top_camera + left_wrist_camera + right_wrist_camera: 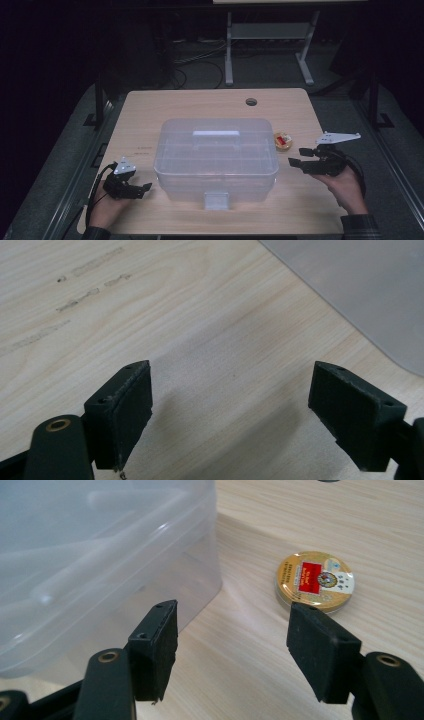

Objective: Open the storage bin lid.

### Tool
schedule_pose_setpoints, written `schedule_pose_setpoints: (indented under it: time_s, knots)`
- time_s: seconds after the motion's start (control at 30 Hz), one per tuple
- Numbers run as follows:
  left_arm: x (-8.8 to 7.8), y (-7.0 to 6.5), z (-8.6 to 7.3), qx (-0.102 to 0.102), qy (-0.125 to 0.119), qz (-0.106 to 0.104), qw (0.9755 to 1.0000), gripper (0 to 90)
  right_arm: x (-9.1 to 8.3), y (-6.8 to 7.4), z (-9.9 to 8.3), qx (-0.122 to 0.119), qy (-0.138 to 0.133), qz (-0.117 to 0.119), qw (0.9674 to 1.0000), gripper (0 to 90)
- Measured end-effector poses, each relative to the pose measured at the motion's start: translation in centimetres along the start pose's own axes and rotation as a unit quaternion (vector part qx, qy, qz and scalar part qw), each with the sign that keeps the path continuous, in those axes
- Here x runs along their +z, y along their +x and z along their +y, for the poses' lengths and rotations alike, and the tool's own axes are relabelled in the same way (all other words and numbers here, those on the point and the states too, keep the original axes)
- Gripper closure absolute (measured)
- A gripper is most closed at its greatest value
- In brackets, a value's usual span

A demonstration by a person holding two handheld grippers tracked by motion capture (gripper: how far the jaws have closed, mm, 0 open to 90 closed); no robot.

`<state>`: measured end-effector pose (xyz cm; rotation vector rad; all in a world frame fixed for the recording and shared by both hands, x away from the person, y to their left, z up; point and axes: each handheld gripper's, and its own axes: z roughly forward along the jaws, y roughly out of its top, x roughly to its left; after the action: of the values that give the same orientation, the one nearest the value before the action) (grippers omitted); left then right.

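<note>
A clear plastic storage box point(216, 159) with a closed lid, a flat handle on top and a front latch point(216, 200) sits in the middle of the light wooden worktop point(150, 107), its latch side toward the near edge. Just beside its right end, toward the far side, lies a small round gold tin point(282, 141) with a red label; in the right gripper view the tin point(314, 581) rests flat on the wood, a little apart from the box's rounded corner point(100, 555). The right tool point(301, 156) is held by a hand point(345, 187) to the right of the box and points left toward it, near the tin but touching neither. Its jaws stand apart with nothing between them, only bare wood showing in the gap of the right tool point(232, 650). The left tool point(142, 189) is held low in a hand point(107, 205) at the near left of the worktop, close to the box's near left corner and apart from it. Its jaws are spread wide and grip nothing; the left gripper view shows the left tool point(230, 405) over bare wood grain, with the box's frosted edge point(360, 295) at the upper right. A round cable hole point(251, 102) sits near the far edge of the worktop.
</note>
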<state>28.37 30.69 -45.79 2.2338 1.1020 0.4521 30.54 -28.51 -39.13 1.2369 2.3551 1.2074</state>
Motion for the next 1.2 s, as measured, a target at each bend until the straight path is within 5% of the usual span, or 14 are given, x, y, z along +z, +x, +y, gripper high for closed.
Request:
schedule_pose_setpoints:
  time_s: [0.3,0.63,1.2]
  knots:
    - [0.5,0.2,-0.6,-0.006,-0.004,-0.012,0.9999,15.0,-1.4,-0.1,0.9,0.006,-0.004,0.030,0.9995,35.3]
    - [0.8,0.5,-1.7,0.003,-0.052,-0.022,0.9984,13.1,-3.3,0.7,2.2,-0.024,-0.028,0.040,0.9985,34.4]
    - [0.7,0.5,-1.7,0.000,-0.053,-0.022,0.9983,13.8,-4.2,2.4,4.7,-0.047,-0.053,0.081,0.9942,35.2]
